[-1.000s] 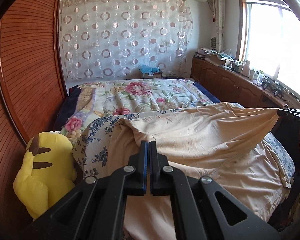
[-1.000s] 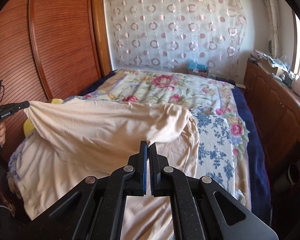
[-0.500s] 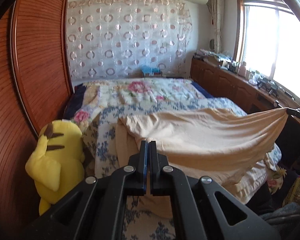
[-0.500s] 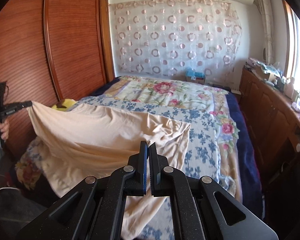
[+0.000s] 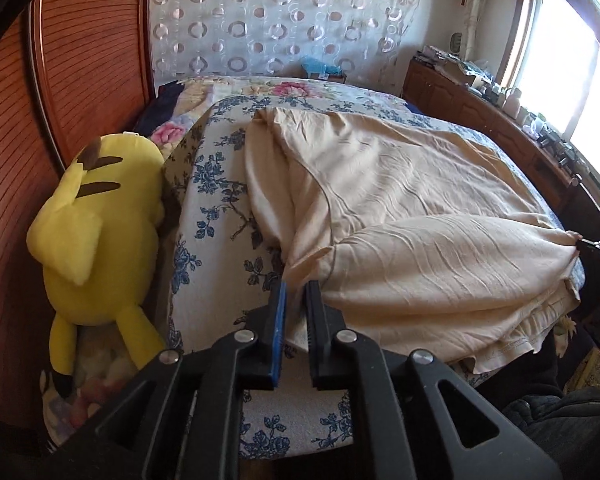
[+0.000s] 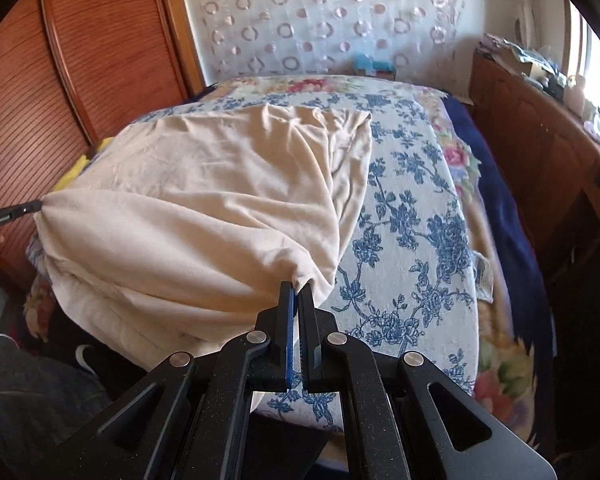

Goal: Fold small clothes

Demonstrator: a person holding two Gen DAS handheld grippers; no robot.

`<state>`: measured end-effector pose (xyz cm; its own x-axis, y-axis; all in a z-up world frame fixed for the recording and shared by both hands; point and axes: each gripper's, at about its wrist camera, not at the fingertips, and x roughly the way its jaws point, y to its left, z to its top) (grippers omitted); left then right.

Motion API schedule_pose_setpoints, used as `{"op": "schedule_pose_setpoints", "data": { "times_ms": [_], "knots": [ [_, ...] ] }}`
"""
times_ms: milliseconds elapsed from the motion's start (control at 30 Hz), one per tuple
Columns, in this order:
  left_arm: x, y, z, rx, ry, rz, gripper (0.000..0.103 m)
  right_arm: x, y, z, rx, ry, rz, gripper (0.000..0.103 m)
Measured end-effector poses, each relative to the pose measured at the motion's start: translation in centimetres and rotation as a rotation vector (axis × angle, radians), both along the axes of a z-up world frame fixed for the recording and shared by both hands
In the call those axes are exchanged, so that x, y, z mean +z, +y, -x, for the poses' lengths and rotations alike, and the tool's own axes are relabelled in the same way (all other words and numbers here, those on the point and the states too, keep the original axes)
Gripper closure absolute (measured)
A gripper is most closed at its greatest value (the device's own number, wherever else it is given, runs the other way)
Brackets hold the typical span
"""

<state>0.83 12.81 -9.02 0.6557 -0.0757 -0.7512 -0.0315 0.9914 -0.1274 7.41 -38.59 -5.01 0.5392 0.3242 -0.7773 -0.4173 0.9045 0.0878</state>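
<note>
A large beige cloth (image 5: 412,208) lies folded over on the bed, on a blue-flowered white blanket (image 5: 216,216). My left gripper (image 5: 296,286) has parted its jaws a little, and the cloth's near-left corner sits loosely at the fingertips. My right gripper (image 6: 298,286) is shut on the cloth's (image 6: 188,208) other near corner, just above the blanket (image 6: 412,216). The right gripper's tip shows at the right edge of the left wrist view (image 5: 596,246). The left gripper's tip shows at the left edge of the right wrist view (image 6: 16,212).
A yellow plush toy (image 5: 96,216) lies at the bed's left edge against the wooden wardrobe (image 5: 80,60). A floral quilt (image 5: 292,92) covers the far bed. A wooden cabinet (image 6: 548,152) with clutter runs along the right under the window.
Both grippers have come down and forward, laying the cloth's lifted edge onto the bed. The left gripper's jaws have parted slightly; they were tightly shut before.
</note>
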Motion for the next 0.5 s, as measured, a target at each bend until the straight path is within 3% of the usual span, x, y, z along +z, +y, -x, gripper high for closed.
{"op": "schedule_pose_setpoints", "data": {
  "times_ms": [100,200,267,500],
  "knots": [
    [-0.2,-0.2,-0.1,0.011,-0.001,-0.018,0.091,0.8,0.6,-0.2,-0.005,-0.035,0.020,0.100],
    [-0.6,-0.2,-0.6,0.015,0.013,-0.009,0.088,1.5,1.1,-0.3,-0.002,-0.062,0.044,0.090],
    [-0.9,-0.2,-1.0,0.013,0.024,-0.004,0.086,1.8,1.5,-0.4,0.000,-0.077,0.058,0.070],
    [-1.9,-1.2,-2.3,-0.034,0.078,0.012,0.083,1.5,3.5,-0.8,0.044,-0.088,0.036,0.059]
  ]
}}
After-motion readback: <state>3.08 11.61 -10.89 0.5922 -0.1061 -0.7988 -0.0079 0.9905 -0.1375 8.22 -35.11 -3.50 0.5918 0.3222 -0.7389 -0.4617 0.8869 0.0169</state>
